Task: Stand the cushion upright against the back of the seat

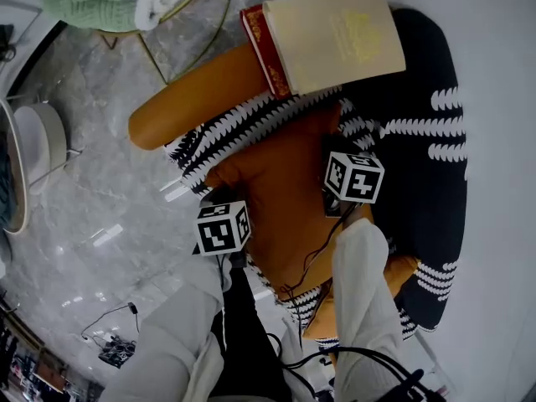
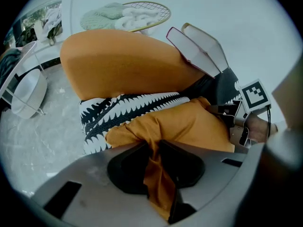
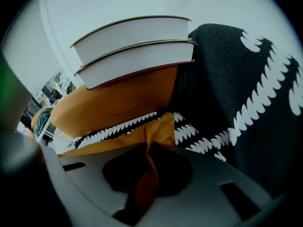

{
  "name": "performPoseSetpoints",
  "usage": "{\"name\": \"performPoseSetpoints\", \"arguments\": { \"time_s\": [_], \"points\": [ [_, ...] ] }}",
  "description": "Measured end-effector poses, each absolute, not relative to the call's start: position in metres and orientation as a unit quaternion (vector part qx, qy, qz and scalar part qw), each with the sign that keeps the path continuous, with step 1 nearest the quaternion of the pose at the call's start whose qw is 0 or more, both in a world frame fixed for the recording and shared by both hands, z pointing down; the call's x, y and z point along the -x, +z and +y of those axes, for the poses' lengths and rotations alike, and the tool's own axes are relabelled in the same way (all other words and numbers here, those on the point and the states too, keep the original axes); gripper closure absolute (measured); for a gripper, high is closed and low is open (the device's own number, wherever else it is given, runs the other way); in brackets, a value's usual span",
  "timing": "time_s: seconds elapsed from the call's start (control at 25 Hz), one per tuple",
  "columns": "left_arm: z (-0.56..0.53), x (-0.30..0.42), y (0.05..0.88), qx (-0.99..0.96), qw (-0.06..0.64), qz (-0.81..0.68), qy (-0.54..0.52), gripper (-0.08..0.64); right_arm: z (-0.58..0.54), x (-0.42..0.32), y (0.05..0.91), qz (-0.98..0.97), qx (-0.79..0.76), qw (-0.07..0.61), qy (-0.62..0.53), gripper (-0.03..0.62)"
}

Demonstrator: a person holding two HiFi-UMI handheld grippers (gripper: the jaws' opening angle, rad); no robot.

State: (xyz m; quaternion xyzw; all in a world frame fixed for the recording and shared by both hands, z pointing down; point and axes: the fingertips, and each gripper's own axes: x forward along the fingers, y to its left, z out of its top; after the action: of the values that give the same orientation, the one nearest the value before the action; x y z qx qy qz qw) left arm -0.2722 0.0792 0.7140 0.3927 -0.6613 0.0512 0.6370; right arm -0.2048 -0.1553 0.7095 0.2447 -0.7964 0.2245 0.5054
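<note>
Right, this is the grasp stage. The orange armchair (image 1: 201,90) with its black-and-white throw (image 1: 419,141) fills my view. The orange cushion (image 1: 285,191) lies flat on the seat, below two books (image 1: 327,36) perched on the chair's back. Both tongs are biting: the left gripper (image 2: 154,160) is pinched on a fold at the cushion's left edge, and the right gripper (image 3: 147,155) is nearly closed on a fold at its right edge. Next, I reckon, lift and tip it against the back without knocking the books. Both hands point steeply down.
</note>
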Motion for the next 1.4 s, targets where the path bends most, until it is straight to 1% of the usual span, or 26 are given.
{"name": "performPoseSetpoints", "arguments": {
  "time_s": [0.2, 0.44, 0.72, 1.16, 1.4],
  "points": [
    [0.083, 0.270, 0.691, -0.418, 0.625, -0.655, 0.070, 0.516, -0.147, 0.200, 0.685, -0.809, -0.256, 0.491, 0.199, 0.518],
    [0.096, 0.263, 0.666, -0.408, 0.621, -0.667, 0.062, 0.527, -0.135, 0.192, 0.655, -0.814, -0.262, 0.488, 0.176, 0.522],
    [0.090, 0.253, 0.594, -0.429, 0.588, -0.685, 0.033, 0.535, -0.139, 0.166, 0.577, -0.839, -0.289, 0.432, 0.162, 0.523],
    [0.071, 0.194, 0.451, -0.542, 0.463, -0.700, 0.051, 0.540, -0.133, 0.055, 0.410, -0.840, -0.399, 0.306, 0.207, 0.525],
    [0.096, 0.139, 0.383, -0.575, 0.428, -0.692, 0.089, 0.540, -0.099, -0.018, 0.339, -0.835, -0.432, 0.250, 0.232, 0.525]
  ]
}}
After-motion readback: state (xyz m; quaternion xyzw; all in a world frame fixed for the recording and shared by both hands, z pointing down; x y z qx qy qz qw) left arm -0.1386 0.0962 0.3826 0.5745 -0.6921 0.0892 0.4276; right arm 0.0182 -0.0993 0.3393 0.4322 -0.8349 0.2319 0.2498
